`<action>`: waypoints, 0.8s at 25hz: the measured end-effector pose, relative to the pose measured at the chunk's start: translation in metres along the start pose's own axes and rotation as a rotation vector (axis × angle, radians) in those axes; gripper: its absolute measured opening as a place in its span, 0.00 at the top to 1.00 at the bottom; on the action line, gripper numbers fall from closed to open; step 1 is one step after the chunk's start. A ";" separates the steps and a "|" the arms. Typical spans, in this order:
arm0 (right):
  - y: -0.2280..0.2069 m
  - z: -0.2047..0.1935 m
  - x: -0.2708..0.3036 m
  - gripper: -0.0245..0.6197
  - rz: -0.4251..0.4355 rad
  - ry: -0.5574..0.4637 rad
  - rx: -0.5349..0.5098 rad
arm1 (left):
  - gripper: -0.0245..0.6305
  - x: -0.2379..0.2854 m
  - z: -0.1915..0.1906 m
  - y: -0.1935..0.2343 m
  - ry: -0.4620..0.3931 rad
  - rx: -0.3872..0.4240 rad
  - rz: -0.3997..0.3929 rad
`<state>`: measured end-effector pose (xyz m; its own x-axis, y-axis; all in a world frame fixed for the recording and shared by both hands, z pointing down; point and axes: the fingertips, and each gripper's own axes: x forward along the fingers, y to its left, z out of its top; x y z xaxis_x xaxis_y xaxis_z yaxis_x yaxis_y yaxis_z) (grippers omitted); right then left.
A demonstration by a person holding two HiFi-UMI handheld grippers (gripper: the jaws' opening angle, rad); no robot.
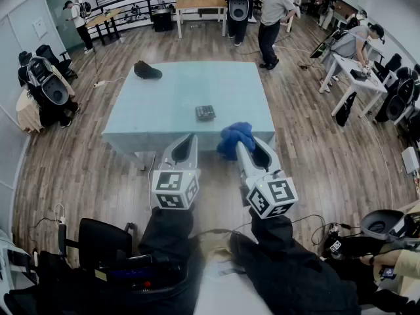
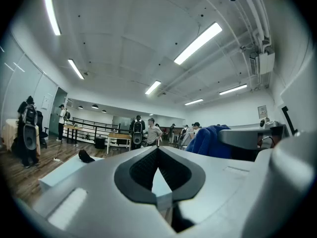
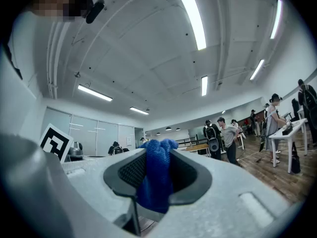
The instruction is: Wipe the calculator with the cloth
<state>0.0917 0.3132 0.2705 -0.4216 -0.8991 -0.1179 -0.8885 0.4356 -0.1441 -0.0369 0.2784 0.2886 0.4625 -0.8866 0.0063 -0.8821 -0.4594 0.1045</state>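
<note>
The blue cloth (image 1: 236,136) is being gripped by the right gripper (image 1: 245,148), whose jaws are closed on a fold of it. In the right gripper view the fabric (image 3: 156,175) is being squeezed between the dark pads, with a tuft standing up past the tips. A pinch this far in is probably being used so that a loose wad is left ahead of the jaws to serve as the wiping face. In the head view that wad is being carried over the near edge of the pale table (image 1: 164,104); whether it is touching the surface cannot be told. The calculator (image 1: 205,112) is lying flat toward the middle of the table, beyond both grippers and apart from the cloth, so no wiping is being done yet. It is placed within forward reach of either gripper. The left gripper (image 1: 189,140) is being held beside the right one, with its jaws brought together at the tips and nothing between them. It is most likely being kept free so that the calculator can be steadied while the cloth is drawn across it. A dark cap-like object (image 1: 147,71) is lying at the far left corner, well clear of the work.
</note>
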 end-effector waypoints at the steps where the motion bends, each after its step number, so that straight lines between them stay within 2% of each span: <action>1: 0.000 -0.001 0.000 0.78 0.000 0.001 0.001 | 0.97 0.001 0.000 0.000 -0.001 0.000 -0.002; 20: 0.008 -0.026 -0.006 0.77 -0.020 0.053 0.038 | 0.97 -0.013 -0.027 0.002 0.065 -0.027 -0.015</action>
<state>0.0824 0.3205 0.2959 -0.4137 -0.9083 -0.0627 -0.8898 0.4179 -0.1833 -0.0424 0.2901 0.3161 0.4808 -0.8741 0.0693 -0.8729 -0.4698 0.1316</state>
